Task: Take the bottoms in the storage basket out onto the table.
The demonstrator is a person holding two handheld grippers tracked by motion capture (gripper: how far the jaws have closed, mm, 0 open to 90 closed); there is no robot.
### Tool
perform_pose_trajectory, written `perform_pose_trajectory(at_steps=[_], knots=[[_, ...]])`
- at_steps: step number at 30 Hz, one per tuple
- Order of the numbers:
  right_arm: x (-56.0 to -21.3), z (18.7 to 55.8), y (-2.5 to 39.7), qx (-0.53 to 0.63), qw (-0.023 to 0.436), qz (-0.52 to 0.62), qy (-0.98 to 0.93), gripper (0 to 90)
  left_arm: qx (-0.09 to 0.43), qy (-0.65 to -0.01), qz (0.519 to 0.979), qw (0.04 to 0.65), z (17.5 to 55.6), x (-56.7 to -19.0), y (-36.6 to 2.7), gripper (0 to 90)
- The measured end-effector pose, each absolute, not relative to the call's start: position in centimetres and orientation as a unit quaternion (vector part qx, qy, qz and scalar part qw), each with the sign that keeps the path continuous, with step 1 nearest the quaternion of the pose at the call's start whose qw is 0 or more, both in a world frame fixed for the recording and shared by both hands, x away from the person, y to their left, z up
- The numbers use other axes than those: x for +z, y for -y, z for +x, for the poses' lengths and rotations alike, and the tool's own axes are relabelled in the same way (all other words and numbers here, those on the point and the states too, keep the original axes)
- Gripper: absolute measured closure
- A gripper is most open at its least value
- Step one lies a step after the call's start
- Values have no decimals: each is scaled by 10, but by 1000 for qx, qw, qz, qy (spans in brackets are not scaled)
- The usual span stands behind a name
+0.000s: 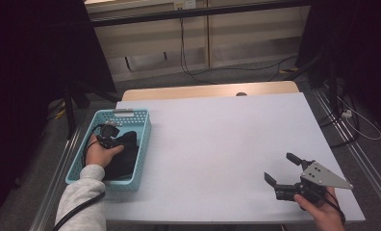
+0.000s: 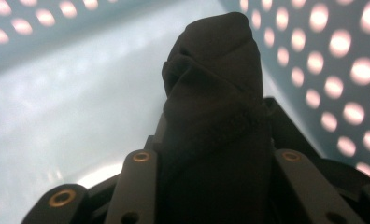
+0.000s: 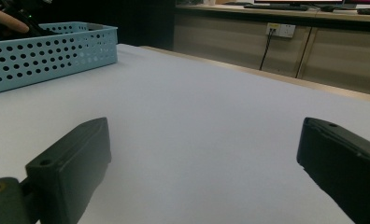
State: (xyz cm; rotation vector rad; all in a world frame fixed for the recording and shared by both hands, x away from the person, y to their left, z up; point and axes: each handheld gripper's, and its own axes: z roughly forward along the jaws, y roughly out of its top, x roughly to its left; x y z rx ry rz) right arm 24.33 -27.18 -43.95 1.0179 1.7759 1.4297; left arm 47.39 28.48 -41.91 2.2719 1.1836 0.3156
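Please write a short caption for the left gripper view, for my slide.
Left gripper shut on a black cloth inside the perforated light-blue basket.

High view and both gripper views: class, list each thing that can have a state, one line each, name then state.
Left gripper: down in the basket, shut on the cloth.
Right gripper: open, holding nothing, low over the table.
Cloth: black, bunched, clamped between the jaws.
Basket: upright on the table, cloth inside.

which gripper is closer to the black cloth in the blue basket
Left. The left gripper is down inside the blue basket, its jaws closed on the black cloth. The right gripper rests open at the table's opposite near corner.
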Motion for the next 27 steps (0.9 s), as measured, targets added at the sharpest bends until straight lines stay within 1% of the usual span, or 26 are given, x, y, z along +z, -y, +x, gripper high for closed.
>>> perform_pose_trajectory(at_steps=[1,2,3,4,7,11,13,14,17,19,21,23,25,27], knots=[[-439,243,272,543,317,387,-675,21,119,-442,846,275,475,-418,-284,594],[-439,244,272,541,319,387,-675,21,132,-449,842,268,475,-417,-284,491],[-439,244,272,543,318,386,-674,21,138,-462,833,270,475,-417,-284,366],[-439,244,272,545,316,387,-673,21,134,-463,834,268,475,-416,-285,285],[-440,246,270,544,314,385,-676,20,143,-452,837,273,472,-413,-287,166],[-440,246,269,543,310,381,-681,19,148,-449,834,285,459,-395,-294,135],[-440,246,269,544,311,382,-680,19,153,-445,836,282,455,-388,-298,126],[-440,247,269,544,312,383,-679,20,153,-445,836,282,455,-388,-298,111],[-440,247,268,544,311,382,-680,20,150,-443,837,283,450,-385,-302,112],[-439,247,267,545,313,381,-678,20,153,-438,844,271,448,-387,-304,89],[-439,248,267,545,313,381,-678,20,134,-443,843,272,447,-393,-304,82],[-440,248,267,542,313,381,-680,20,132,-437,849,265,447,-400,-304,85],[-440,248,268,544,314,383,-678,20,129,-442,849,259,447,-406,-303,56],[-440,248,268,546,312,384,-677,20,122,-449,847,257,448,-412,-302,54]])
